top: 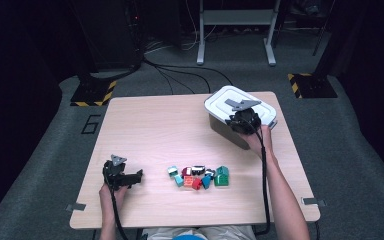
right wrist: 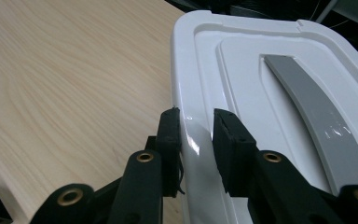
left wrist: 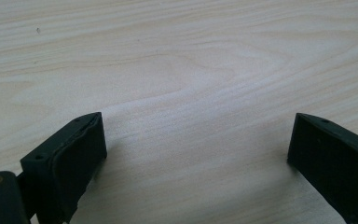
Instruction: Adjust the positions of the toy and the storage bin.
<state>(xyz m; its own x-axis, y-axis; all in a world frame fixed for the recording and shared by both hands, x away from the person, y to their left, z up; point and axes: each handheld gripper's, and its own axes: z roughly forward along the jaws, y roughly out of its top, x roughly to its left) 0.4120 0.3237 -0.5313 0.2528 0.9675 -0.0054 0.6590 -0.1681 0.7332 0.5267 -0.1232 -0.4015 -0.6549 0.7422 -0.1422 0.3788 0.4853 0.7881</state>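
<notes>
A grey storage box [top: 224, 131] with a white lid [top: 225, 100] stands at the table's far right. My right gripper [top: 243, 121] is at the lid's near edge. In the right gripper view the right gripper [right wrist: 198, 123] is shut on the rim of the white lid [right wrist: 270, 88], one jaw outside the edge and one on top. A grey strip [right wrist: 317, 116] runs across the lid. My left gripper [top: 139, 177] rests low at the front left of the table. In the left gripper view the left gripper [left wrist: 196, 149] is open, with bare wood between its jaws.
Several small coloured toy blocks [top: 200, 176], red, green, teal and white, lie bunched near the front middle of the wooden table [top: 155, 125]. Cables and a metal stand's legs [top: 235, 35] are on the floor beyond the far edge.
</notes>
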